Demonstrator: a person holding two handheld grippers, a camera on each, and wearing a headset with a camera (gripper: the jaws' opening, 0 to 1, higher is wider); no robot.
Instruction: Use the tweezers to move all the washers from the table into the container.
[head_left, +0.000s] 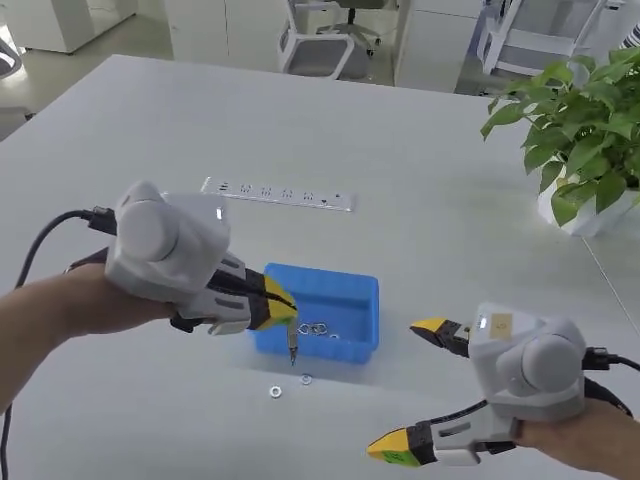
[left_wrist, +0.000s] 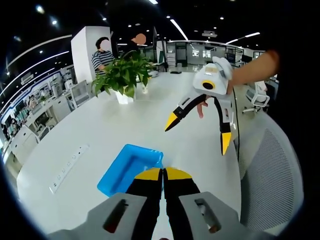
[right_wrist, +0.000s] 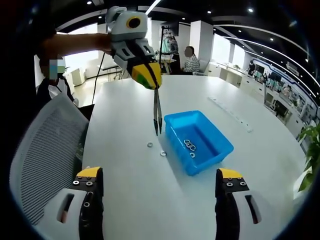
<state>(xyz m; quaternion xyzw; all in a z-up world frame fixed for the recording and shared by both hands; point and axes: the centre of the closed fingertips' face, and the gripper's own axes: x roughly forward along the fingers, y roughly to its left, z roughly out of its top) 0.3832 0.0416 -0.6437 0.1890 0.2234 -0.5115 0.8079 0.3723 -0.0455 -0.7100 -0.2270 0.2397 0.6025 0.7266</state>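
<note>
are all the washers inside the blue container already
No, two washers lie on the table just outside the blue container, close to the tips of the tweezers.

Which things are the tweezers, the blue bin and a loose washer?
tweezers (right_wrist: 156, 111): right gripper view, mid-shaft.
bin (right_wrist: 212, 160): right gripper view, outer side wall.
washer (right_wrist: 150, 145): right gripper view, its ring.
</note>
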